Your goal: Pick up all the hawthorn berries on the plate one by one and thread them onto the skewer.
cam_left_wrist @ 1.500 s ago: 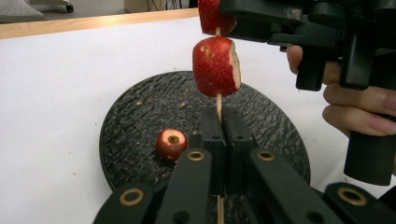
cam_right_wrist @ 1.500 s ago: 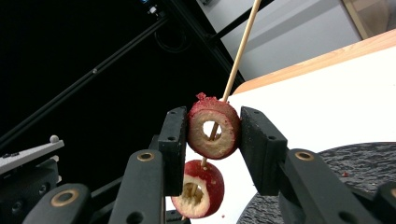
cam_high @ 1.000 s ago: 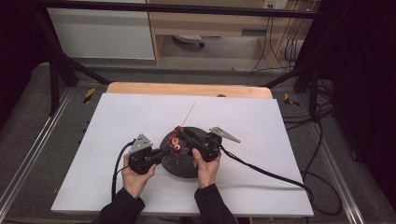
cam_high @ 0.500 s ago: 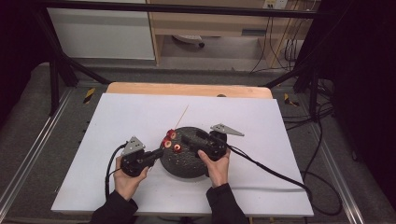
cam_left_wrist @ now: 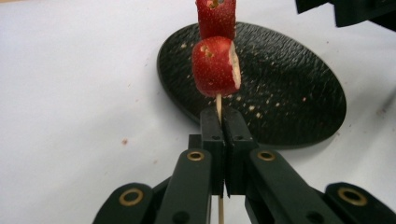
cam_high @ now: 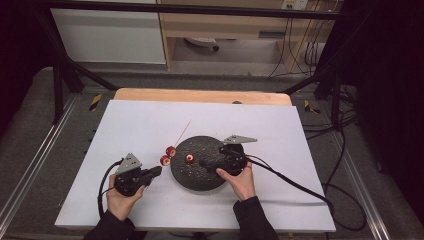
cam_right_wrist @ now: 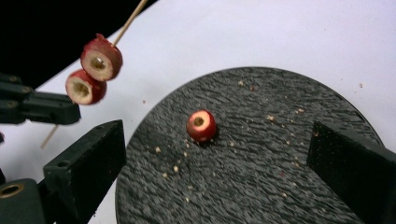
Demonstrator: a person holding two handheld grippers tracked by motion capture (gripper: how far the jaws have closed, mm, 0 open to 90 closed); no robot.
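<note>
Black plate: a round, rough-textured black plate (cam_high: pixel 200 172) lies on the white table cover (cam_high: pixel 150 125), near the person's edge, with pale crumbs scattered over it.
Loose fruit: one small red cored fruit piece (cam_high: pixel 190 159) sits on the plate's left part, hole facing up; in the right gripper view it lies between the two jaws but well ahead of them, touching neither (cam_right_wrist: pixel 201 126).
Skewer: a thin pale wooden skewer (cam_high: pixel 183 133) slants up and away over the table, just left of the plate.
Skewered fruit: two red cored fruit pieces are threaded on it, a lower one (cam_high: pixel 164 160) and an upper one (cam_high: pixel 171 150), touching each other, off the plate's left rim.
Left gripper: the black left gripper (cam_high: pixel 156 171), held in the person's left hand (cam_high: pixel 120 200), has its jaws pressed together on the skewer's bare lower end; in the left gripper view the stick runs between the closed pads, with the lower fruit just above them (cam_left_wrist: pixel 215 67).
Right gripper: the black right gripper (cam_high: pixel 202 163), held in the right hand (cam_high: pixel 242 182), is over the plate; its jaws have just been opening and stand wide, nothing between the pads.
</note>
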